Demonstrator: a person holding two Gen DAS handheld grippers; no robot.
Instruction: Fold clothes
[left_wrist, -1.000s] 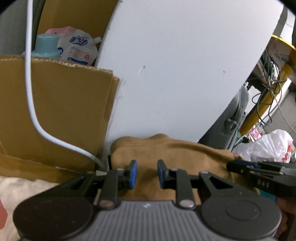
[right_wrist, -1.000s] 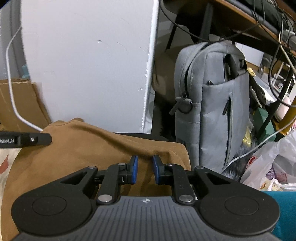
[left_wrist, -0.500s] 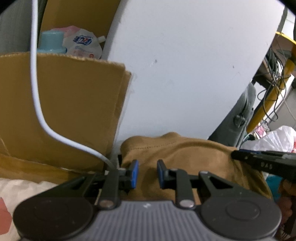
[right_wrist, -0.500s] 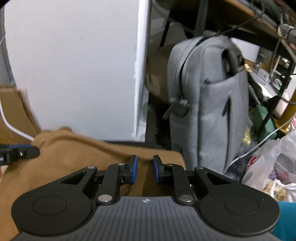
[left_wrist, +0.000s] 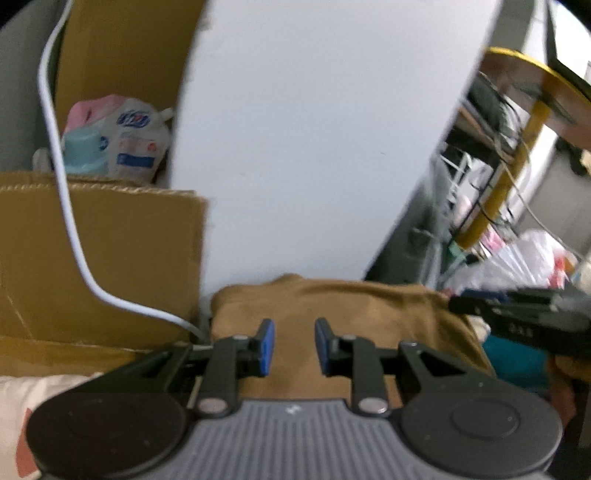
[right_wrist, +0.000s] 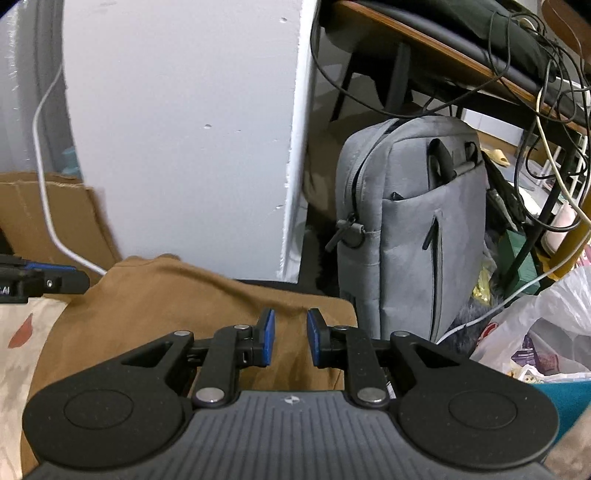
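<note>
- Left wrist view: the left hand-held gripper (left_wrist: 291, 343) tilts downward over the brown garment (left_wrist: 354, 314), jaws opening, nothing pinched between them.
- The right hand-held gripper (right_wrist: 288, 338) tilts likewise over the garment's right edge, jaws slightly apart, empty.
- A cardboard box (left_wrist: 99, 258) holds a refill pouch (left_wrist: 136, 147).

Both grippers same build: left gripper (left_wrist: 291, 347) and right gripper (right_wrist: 288, 341) have black linkage arms, blue pads (right_wrist: 267, 336), silver pivot screws (right_wrist: 209, 396), two round black discs, ribbed grey body with a small white logo.
</note>
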